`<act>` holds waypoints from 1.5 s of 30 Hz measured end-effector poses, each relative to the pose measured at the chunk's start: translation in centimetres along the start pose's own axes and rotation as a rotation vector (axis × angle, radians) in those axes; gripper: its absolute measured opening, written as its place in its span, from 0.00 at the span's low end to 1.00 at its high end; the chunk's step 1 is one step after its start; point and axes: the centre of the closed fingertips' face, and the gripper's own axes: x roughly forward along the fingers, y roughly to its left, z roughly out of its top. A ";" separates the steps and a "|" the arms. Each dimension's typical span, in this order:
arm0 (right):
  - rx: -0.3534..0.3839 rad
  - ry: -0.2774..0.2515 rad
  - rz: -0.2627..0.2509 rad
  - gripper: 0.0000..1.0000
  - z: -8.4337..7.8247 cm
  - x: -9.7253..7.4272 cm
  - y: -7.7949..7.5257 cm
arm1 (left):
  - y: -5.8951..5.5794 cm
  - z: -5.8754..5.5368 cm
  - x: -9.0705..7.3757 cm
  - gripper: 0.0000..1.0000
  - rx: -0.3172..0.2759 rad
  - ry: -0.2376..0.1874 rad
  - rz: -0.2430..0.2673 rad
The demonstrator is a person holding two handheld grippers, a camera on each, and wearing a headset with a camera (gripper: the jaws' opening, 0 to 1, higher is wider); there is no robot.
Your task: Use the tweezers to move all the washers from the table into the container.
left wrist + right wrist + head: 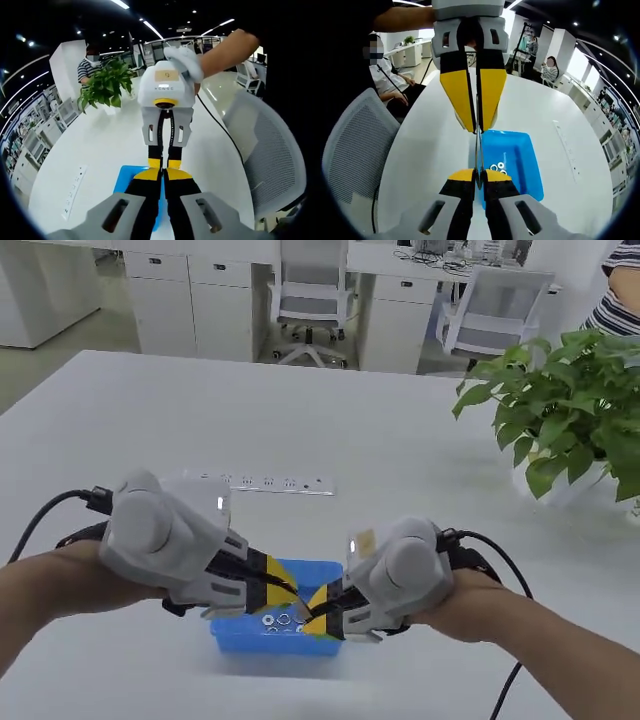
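A blue container point(262, 637) sits near the table's front edge with several washers point(281, 620) lying in it. Both grippers meet tip to tip just above it. My left gripper point(284, 586) comes in from the left and my right gripper point(316, 608) from the right. In the right gripper view the thin metal tweezers point(477, 145) run from my right gripper point(478, 176) up into the yellow jaws of the left gripper point(475, 117); both are shut on them. The container point(520, 165) and washers point(497, 167) lie just to the right. In the left gripper view my left gripper point(163, 175) faces the right gripper point(165, 162).
A white power strip point(262, 483) lies on the table beyond the container. A potted green plant point(570, 410) stands at the right edge. Office chairs point(312, 300) and desks are behind the table. A mesh chair point(355, 150) is beside the table.
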 end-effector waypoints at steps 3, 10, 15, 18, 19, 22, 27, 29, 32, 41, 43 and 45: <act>-0.002 0.020 0.007 0.07 -0.2 0.1 0.3 | -0.2 0.1 -0.2 0.06 0.001 0.003 -0.001; -0.021 0.049 0.019 0.07 -0.6 0.3 0.9 | -0.9 -0.2 -0.4 0.06 0.017 0.023 -0.022; -0.022 0.054 0.024 0.07 -0.8 0.4 1.2 | -1.3 -0.8 -0.4 0.06 0.031 0.055 -0.029; -0.023 0.060 0.026 0.07 -1.1 0.4 1.3 | -1.5 -1.5 -0.3 0.06 0.045 0.084 -0.035; -0.021 0.061 0.027 0.07 -1.1 0.4 1.3 | -1.6 -1.8 -0.3 0.06 0.044 0.095 -0.038; -0.019 0.061 0.026 0.07 -1.3 0.4 1.4 | -1.6 -2.7 -0.3 0.06 0.048 0.117 -0.041; -0.008 0.055 0.029 0.07 -1.5 0.5 1.7 | -1.8 -3.9 -0.2 0.06 0.044 0.141 -0.049; -0.006 0.054 0.030 0.07 -1.6 0.6 1.8 | -1.8 -4.3 -0.1 0.06 0.044 0.149 -0.053; 0.001 0.051 0.031 0.07 -1.7 0.7 2.1 | -2.0 -5.0 0.1 0.06 0.032 0.155 -0.057; 0.025 0.042 0.039 0.07 -2.5 1.8 3.3 | -3.0 -7.6 0.9 0.06 0.016 0.196 -0.073; 0.027 0.041 0.040 0.07 -2.7 2.1 3.6 | -3.3 -8.2 1.1 0.06 0.010 0.207 -0.077; 0.028 0.043 0.039 0.07 -2.9 2.5 3.8 | -3.5 -8.6 1.3 0.06 0.006 0.213 -0.078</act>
